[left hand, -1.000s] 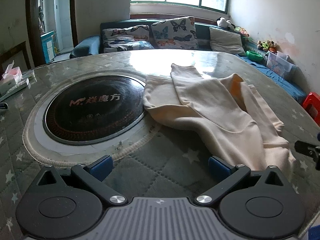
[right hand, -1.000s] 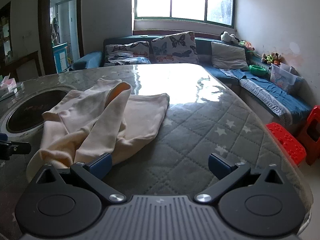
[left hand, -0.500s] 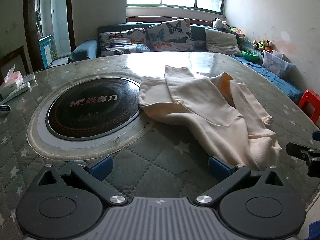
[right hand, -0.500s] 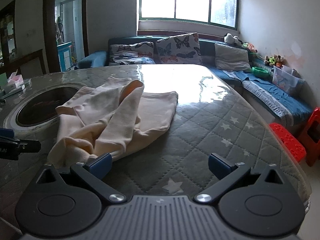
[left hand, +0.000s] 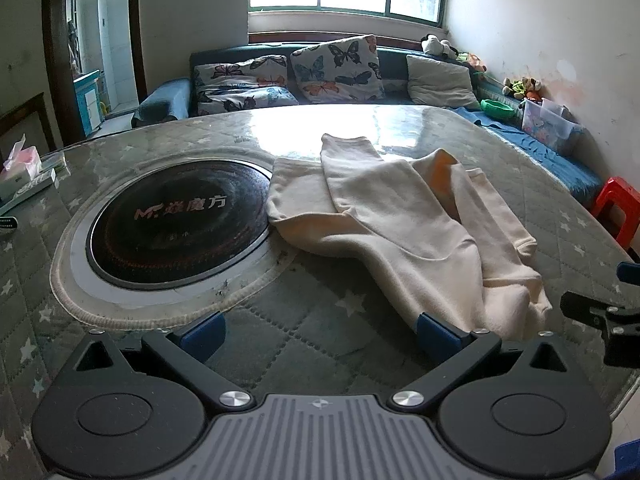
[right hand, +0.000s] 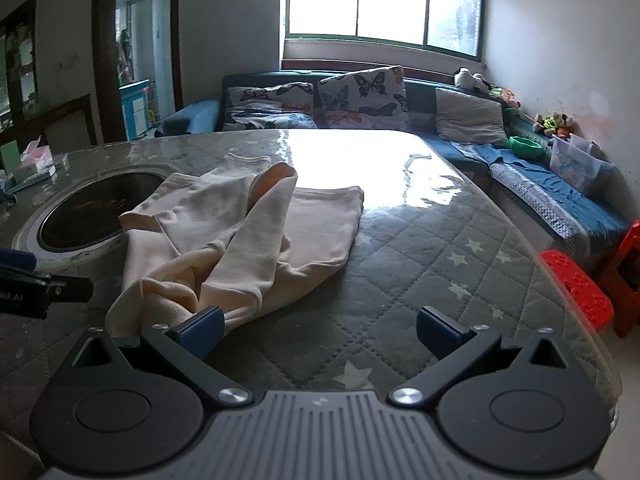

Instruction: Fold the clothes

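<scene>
Now backed off a bit vs 1 s ago; cream trousers [left hand: 400,236] lie rumpled, unfolded, on worktop [left hand: 312,344] beside round black hob [left hand: 176,220]. Left gripper [left hand: 320,334] & right gripper [right hand: 318,330]: jaws wide, empty, just short of near hem. Prob lining up for grab.

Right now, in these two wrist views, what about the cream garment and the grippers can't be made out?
- cream garment: near hem hidden behind the left gripper finger, left view; garment type unclear, bunched.
- right gripper: left finger overlaps the cloth, contact unclear.
- induction cooktop: logo too small, right view.
</scene>
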Demonstrator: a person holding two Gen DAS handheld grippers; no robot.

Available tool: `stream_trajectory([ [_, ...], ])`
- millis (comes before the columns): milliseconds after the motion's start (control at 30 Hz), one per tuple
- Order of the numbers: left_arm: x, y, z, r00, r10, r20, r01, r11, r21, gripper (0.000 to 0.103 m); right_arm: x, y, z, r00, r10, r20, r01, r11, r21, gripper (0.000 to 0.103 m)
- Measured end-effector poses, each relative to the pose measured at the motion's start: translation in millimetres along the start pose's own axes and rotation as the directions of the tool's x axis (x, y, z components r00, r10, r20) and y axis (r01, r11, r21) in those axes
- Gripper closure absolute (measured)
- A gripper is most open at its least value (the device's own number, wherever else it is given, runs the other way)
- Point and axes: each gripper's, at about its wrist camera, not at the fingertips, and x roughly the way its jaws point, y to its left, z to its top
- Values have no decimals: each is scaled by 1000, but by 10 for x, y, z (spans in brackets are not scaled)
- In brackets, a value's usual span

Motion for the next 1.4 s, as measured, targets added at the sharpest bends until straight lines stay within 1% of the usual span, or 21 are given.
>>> stream_trajectory([
  [200, 5, -22, 56, 1000, 14, -19, -14, 1000, 5, 0, 2, -11, 77, 1000, 26, 3, -26, 1000, -8, 0],
  [433, 54, -44, 89, 999, 17, -50, -17, 1000, 6, 0, 83, -1, 131, 999, 51, -12, -51, 999, -4, 0],
  [700, 108, -30, 184, 998, 13, -60, -13, 1000, 2, 0, 192, -6, 232, 998, 64, -22, -64, 998, -10, 0],
  [933, 198, -24, 340, 998, 5, -58, -4, 1000, 7, 0, 314, 9, 365, 997, 74, -25, -75, 997, -24, 1],
  [1033, 249, -25, 405, 998, 5, -58, -4, 1000, 13, 0, 400, 19, 426, 996, 80, -31, -81, 996, -30, 4],
  [1133, 311, -31, 460, 998, 9, -62, -8, 1000, 21, 0, 494, 17, 475, 995, 88, -42, -89, 996, -27, 5],
  [1400, 473, -46, 601, 998, 1, -62, 2, 999, 39, 0, 714, -10, 634, 991, 114, -65, -115, 993, -17, 16],
])
